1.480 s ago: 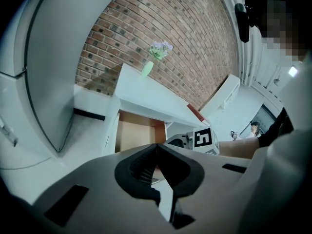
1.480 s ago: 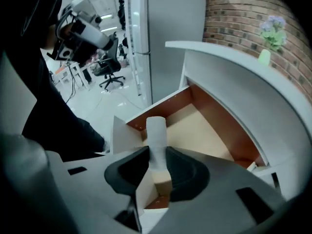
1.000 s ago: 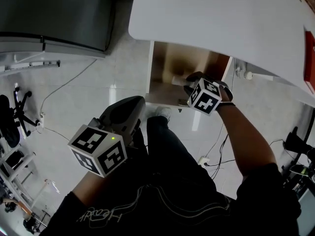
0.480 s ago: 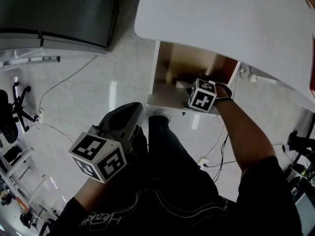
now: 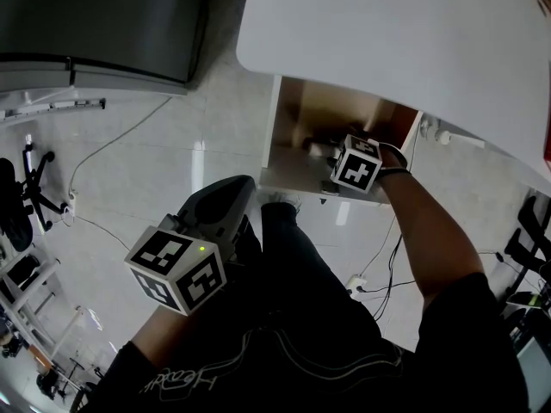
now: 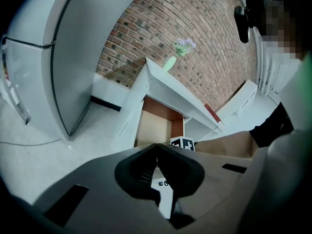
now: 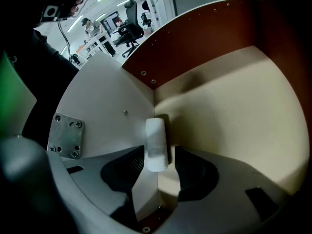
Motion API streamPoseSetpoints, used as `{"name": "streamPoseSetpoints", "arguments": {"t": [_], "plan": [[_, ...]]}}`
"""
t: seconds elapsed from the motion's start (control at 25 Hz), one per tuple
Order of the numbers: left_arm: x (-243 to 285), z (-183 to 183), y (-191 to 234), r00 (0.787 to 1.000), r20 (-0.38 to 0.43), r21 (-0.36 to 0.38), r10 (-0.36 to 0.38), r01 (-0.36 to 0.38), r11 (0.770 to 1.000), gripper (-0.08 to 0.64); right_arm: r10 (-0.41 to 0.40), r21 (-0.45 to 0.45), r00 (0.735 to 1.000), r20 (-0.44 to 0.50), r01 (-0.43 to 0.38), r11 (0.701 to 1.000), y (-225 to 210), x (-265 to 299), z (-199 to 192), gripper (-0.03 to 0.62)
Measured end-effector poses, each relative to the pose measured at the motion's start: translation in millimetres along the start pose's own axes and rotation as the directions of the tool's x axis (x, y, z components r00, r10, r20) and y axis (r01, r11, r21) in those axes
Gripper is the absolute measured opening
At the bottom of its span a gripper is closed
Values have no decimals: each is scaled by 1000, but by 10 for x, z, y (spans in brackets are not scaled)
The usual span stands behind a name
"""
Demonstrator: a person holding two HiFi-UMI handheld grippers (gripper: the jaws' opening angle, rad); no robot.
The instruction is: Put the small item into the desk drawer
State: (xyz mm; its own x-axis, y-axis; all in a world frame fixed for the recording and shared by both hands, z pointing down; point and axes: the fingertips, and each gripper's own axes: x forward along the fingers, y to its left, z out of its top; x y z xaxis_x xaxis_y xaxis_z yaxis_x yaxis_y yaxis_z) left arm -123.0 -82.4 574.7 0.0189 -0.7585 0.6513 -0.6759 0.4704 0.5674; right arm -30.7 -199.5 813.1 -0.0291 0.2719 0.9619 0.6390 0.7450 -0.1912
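Note:
The desk drawer (image 5: 291,140) stands pulled out under the white desk top (image 5: 387,33). My right gripper (image 5: 325,150) reaches down into it, its marker cube (image 5: 357,163) above the drawer's front edge. In the right gripper view the small item, a short white cylinder (image 7: 156,143), lies in the corner where the white panel (image 7: 107,106) meets the beige drawer floor (image 7: 234,96). It sits between the jaws of the right gripper (image 7: 159,148), which are opening, with a gap on its right side. My left gripper (image 5: 244,181) hangs shut and empty over the floor, away from the drawer.
A grey cabinet (image 5: 95,24) stands at the far left. An office chair (image 5: 19,209) and cables (image 5: 372,282) are on the tiled floor. The person's legs (image 5: 293,265) are in front of the drawer. A vase of flowers (image 6: 178,50) stands on the desk.
My right gripper has gone a little deeper into the drawer, carrying the white item down with it. The left gripper has stayed about where it was.

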Motion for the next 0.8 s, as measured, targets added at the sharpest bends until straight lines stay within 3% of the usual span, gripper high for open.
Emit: {"name": "streamPoseSetpoints", "arguments": {"t": [0.08, 0.28, 0.56, 0.68, 0.8], "plan": [[1, 9, -22, 1000, -5, 9, -11, 11, 1000, 21, -2, 15, 1000, 14, 2, 1000, -11, -59, 7, 203], [-41, 20, -93, 999, -27, 43, -35, 36, 998, 21, -25, 59, 999, 40, 22, 998, 14, -317, 9, 210], [-308, 230, -322, 996, -37, 129, -87, 91, 987, 21, -155, 216, 973, 172, 116, 969, 134, -1147, 187, 219], [-493, 390, -477, 993, -35, 184, -111, 116, 976, 21, -256, 308, 934, 249, 174, 935, 267, -1696, 322, 218], [-676, 582, -708, 986, -27, 266, -163, 165, 950, 21, -378, 448, 858, 348, 202, 871, 458, -2288, 481, 218]]}}
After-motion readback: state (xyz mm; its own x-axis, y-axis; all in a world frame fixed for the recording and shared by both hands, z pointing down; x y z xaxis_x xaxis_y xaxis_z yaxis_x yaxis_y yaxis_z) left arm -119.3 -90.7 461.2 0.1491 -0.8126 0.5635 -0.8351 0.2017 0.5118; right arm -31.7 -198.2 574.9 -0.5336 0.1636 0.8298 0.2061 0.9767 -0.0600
